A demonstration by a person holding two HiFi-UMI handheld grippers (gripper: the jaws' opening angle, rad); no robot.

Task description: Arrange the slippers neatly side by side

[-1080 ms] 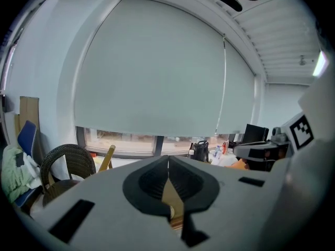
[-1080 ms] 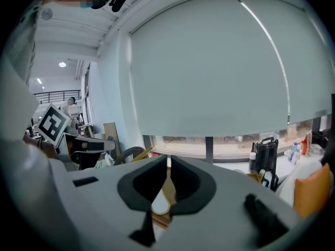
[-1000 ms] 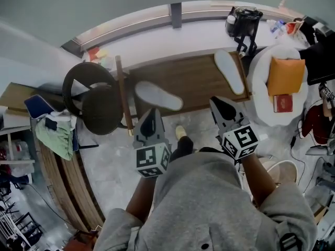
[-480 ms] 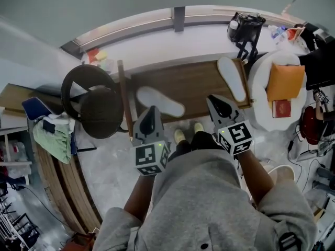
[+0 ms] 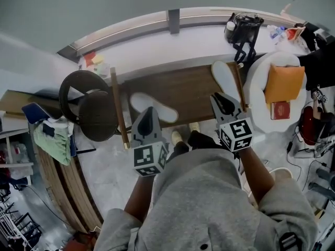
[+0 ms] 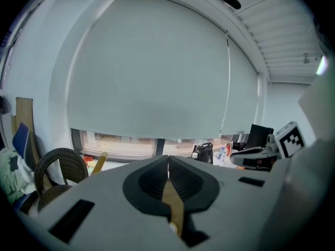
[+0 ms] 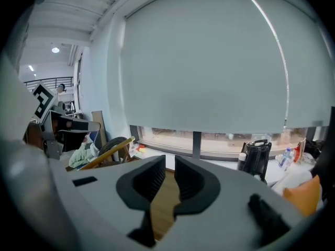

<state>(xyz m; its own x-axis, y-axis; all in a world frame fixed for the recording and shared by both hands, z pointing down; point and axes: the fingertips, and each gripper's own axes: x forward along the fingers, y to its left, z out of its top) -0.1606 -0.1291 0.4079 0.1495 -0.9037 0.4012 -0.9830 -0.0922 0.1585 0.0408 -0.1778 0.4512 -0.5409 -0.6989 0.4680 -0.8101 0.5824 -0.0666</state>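
Two white slippers lie apart on a brown wooden floor panel (image 5: 193, 88). One slipper (image 5: 153, 107) lies slanted at the panel's left front. The other slipper (image 5: 225, 80) lies at its right end, pointing away from me. My left gripper (image 5: 149, 111) hovers over the near end of the left slipper, jaws shut and empty; its own view (image 6: 168, 158) looks level at the window. My right gripper (image 5: 219, 97) hangs just in front of the right slipper. Its jaws (image 7: 170, 161) are almost together with a thin slit and hold nothing.
A round wicker chair (image 5: 86, 106) and a leaning wooden stick (image 5: 116, 106) stand left of the panel. A black bag (image 5: 242, 24) sits on the window ledge. A white seat with an orange cushion (image 5: 284, 81) is at right. The person's feet (image 5: 177, 136) stand by the panel's front edge.
The person has stepped closer to the panel, with both feet now at its front edge. Both grippers stay raised and empty, and the slippers have not moved.
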